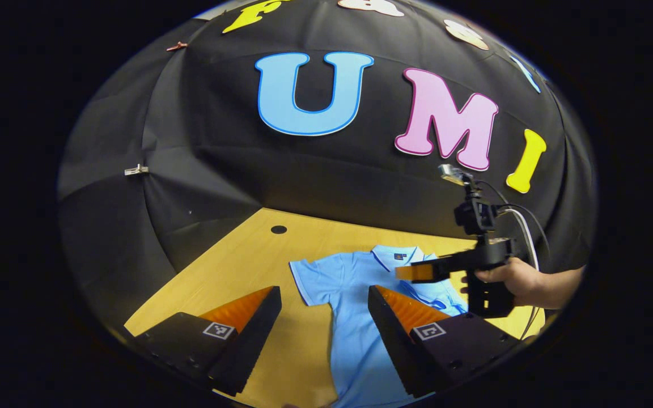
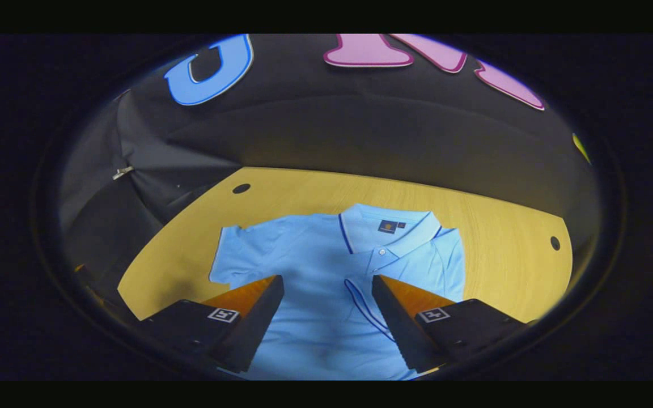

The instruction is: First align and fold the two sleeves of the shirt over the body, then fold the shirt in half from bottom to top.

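A light blue polo shirt (image 1: 349,283) lies face up on the wooden table (image 1: 247,255), collar (image 2: 389,226) toward the wall. Its sleeve (image 2: 236,255) on the view's left lies spread out flat. The opposite sleeve (image 2: 363,309) is folded in over the body, its dark-trimmed cuff showing. My left gripper (image 1: 323,292) hovers open over the shirt's left side, holding nothing. My right gripper (image 2: 327,280) is open above the chest with nothing between its fingers. In the left gripper view the right gripper (image 1: 417,272), held by a hand (image 1: 511,277), hangs over the shirt's right shoulder.
Bare table (image 2: 508,249) lies to the right of the shirt, and more to its left. Round holes (image 2: 241,188) (image 2: 555,243) sit near the back corners of the table. The black cloth wall closes in behind the table, with a clip (image 1: 135,170) on it.
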{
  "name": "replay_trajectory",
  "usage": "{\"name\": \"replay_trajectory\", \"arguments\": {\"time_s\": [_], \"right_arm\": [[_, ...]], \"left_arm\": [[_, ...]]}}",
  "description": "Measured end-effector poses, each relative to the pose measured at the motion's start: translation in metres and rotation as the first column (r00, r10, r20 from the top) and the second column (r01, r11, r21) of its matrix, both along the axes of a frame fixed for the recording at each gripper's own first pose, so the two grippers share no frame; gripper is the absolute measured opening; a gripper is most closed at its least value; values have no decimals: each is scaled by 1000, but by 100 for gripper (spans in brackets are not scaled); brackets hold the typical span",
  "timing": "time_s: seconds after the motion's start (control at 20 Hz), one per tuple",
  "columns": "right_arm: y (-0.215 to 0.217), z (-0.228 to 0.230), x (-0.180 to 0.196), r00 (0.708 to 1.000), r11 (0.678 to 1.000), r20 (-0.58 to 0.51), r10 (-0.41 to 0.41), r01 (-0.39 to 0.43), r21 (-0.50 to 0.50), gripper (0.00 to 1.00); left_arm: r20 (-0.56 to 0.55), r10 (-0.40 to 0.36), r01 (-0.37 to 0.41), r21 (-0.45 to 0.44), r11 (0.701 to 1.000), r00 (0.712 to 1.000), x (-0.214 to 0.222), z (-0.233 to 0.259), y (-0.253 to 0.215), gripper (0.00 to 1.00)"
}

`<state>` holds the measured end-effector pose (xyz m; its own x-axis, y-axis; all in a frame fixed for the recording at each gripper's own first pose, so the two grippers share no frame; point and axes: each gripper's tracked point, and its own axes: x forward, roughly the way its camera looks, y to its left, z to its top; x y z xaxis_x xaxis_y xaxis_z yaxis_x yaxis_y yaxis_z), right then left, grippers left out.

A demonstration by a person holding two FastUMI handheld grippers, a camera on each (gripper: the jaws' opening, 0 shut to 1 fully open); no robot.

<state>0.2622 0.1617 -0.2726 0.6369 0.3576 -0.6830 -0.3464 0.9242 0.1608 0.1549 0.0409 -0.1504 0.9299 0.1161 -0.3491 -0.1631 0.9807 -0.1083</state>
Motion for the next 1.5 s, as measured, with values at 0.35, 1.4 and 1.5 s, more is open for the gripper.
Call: {"name": "replay_trajectory", "arguments": {"time_s": [0.35, 1.4, 1.5], "right_arm": [[-102, 34, -35, 989, 989, 59, -135, 138, -46, 98], [-249, 14, -142, 889, 890, 46, -456, 454, 49, 98], [-252, -3, -149, 884, 884, 13, -467, 467, 37, 98]], "left_arm": [[-128, -103, 108, 34, 994, 986, 92, -60, 17, 97], [-305, -49, 73, 69, 995, 951, 246, -184, 51, 88], [-308, -86, 113, 68, 991, 947, 248, -183, 46, 77]]}}
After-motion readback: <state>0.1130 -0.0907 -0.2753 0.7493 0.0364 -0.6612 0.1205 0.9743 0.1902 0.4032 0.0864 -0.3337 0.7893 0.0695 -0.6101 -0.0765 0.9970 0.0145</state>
